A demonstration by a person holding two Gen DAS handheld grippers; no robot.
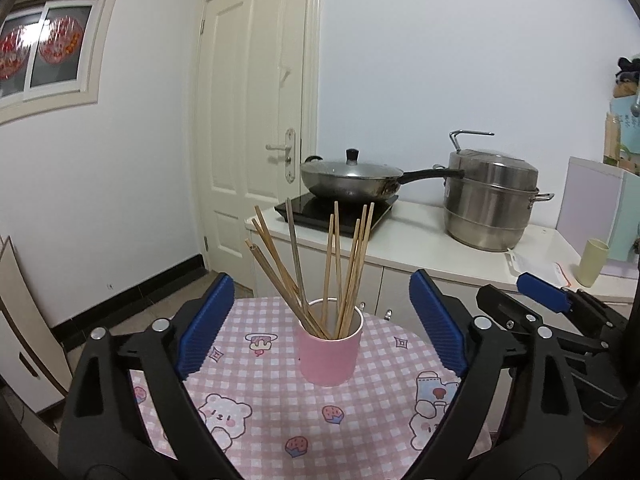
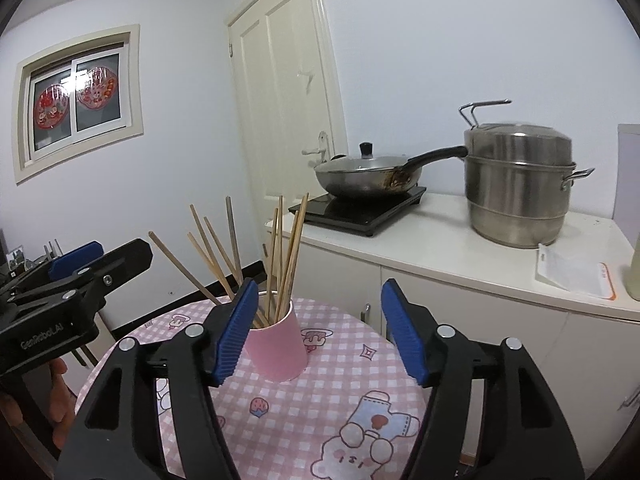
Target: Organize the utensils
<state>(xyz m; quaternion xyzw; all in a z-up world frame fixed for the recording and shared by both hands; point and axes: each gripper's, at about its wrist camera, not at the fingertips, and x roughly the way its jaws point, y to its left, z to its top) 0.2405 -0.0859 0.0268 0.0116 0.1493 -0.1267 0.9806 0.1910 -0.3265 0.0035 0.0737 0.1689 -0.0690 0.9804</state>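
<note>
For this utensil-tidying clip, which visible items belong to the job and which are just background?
Job: chopsticks standing in the pink cup; left gripper and right gripper, both open.
Background: wok, steamer pot, induction hob, yellow cup.

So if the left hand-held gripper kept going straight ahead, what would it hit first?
Probably the pink cup of chopsticks: it stands centred between the open left hand-held gripper's fingers, a little beyond them. Depth is hard to judge.
</note>
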